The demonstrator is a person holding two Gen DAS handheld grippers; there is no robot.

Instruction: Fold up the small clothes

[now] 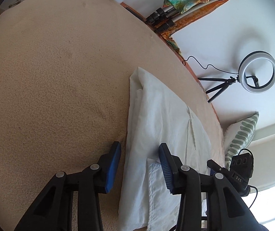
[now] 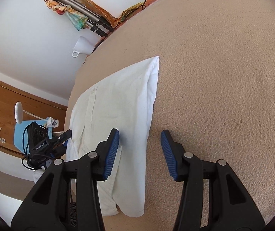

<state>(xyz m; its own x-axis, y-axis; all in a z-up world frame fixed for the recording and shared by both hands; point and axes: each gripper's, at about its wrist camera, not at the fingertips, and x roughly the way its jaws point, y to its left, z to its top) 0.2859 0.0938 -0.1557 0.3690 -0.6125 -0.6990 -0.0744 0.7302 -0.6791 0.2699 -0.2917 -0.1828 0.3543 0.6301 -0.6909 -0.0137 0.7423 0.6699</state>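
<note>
A white garment point(image 1: 160, 119) lies folded into a long narrow strip on a beige textured surface point(image 1: 50, 77). It also shows in the right wrist view point(image 2: 118, 100). My left gripper point(image 1: 140, 165) is open and empty, its jaws straddling the garment's left edge near one end. My right gripper point(image 2: 140, 152) is open and empty, its jaws straddling the garment's right edge near the other end. The right gripper shows in the left wrist view point(image 1: 233, 171), and the left gripper shows in the right wrist view point(image 2: 48, 142).
A ring light on a small tripod point(image 1: 256, 74) stands past the surface's edge. Folded tripod legs wrapped in a coloured scarf point(image 1: 185, 5) lie against the white wall. A green striped cushion point(image 1: 239, 136), a white lamp point(image 2: 19, 113) and a wooden door point(image 2: 0, 104) are nearby.
</note>
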